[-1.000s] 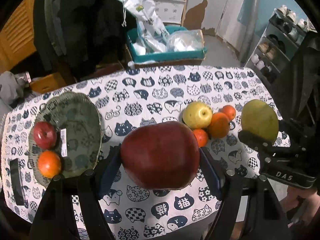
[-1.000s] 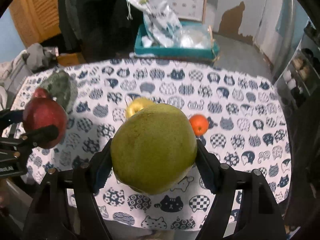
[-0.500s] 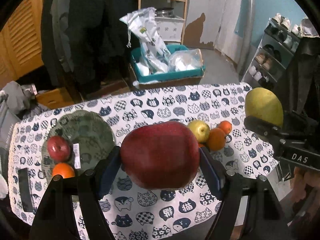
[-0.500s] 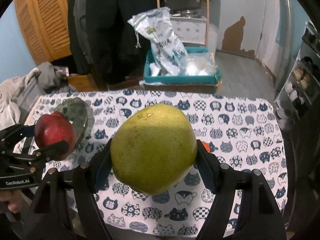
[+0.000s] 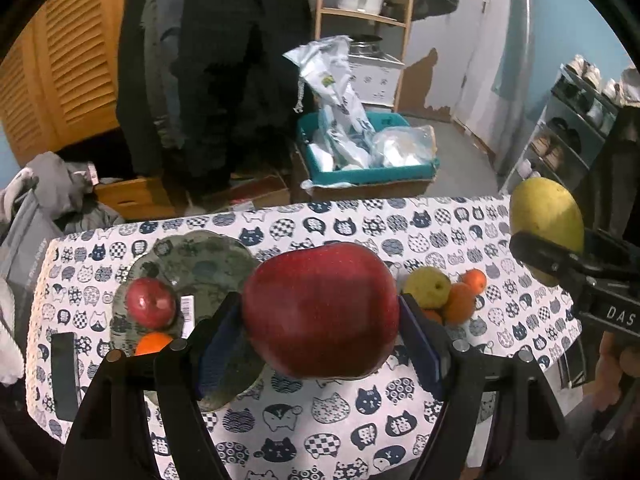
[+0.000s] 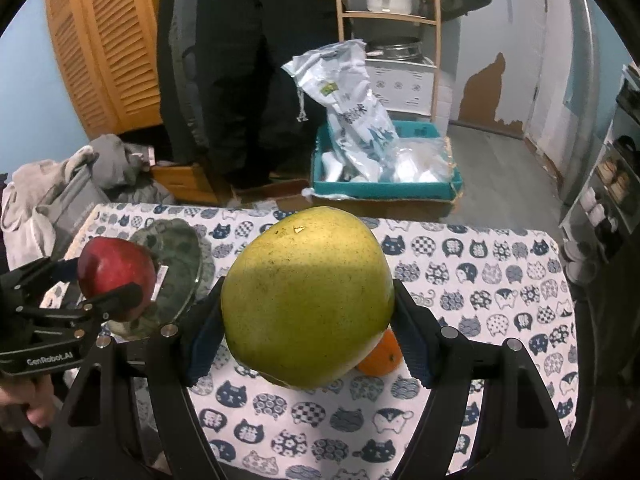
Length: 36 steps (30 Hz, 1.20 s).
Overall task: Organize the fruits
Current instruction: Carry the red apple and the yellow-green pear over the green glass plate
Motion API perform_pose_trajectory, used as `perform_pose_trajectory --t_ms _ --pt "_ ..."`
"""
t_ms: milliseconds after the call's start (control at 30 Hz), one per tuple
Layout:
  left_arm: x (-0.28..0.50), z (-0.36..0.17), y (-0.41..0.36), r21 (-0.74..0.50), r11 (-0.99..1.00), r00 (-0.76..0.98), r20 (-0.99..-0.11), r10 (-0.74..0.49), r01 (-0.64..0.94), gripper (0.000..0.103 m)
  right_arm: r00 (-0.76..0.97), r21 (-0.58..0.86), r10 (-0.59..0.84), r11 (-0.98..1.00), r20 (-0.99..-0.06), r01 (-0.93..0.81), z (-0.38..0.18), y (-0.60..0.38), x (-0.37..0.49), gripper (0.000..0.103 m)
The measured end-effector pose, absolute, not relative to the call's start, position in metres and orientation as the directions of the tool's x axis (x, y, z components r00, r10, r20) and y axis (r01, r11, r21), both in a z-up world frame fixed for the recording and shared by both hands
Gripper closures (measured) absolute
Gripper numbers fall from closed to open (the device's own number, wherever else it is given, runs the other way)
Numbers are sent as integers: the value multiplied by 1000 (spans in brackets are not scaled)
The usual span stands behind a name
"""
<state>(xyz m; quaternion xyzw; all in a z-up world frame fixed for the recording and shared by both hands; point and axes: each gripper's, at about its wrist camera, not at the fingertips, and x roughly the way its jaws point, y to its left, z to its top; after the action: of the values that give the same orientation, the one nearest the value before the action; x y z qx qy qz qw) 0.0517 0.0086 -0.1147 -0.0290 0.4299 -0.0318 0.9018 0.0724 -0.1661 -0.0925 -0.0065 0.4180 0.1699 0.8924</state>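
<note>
The left gripper [image 5: 320,316] clamped a red apple [image 5: 320,308] between its pads; the right gripper [image 6: 306,312] likewise gripped a green pear [image 6: 306,296]

A lived-in home: coats [image 5: 224,60] hang by a shoe rack [image 5: 568,132], pot shelf [image 6: 390,8] and cat-print tablecloth [image 6: 480,280].

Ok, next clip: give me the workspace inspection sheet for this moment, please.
Surface: table under a cat-print cloth.
Job's things: green plate holding a small red apple and an orange; loose pile of a yellow fruit and oranges; large red apple and yellow-green fruit held above the table.
Clutter: dark flat item at the cloth's left edge.
Grippers: left hand-held gripper shut on the large red apple; right hand-held gripper shut on the yellow-green fruit.
Cables: nothing seen.
Surroundings: teal bin of bags, shelves, hanging coats.
</note>
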Motion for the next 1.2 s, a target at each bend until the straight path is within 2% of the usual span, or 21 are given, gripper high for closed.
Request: perform_pose_trajectory --t_ms 533,1200 --pt "59 -124 66 -62 994 626 -780 9 -92 25 531 172 368 908 -764 -381 -102 -101 101 27" --pt "77 -176 140 -61 969 537 -840 79 -238 25 394 206 414 857 -821 -473 -149 -7 140 27"
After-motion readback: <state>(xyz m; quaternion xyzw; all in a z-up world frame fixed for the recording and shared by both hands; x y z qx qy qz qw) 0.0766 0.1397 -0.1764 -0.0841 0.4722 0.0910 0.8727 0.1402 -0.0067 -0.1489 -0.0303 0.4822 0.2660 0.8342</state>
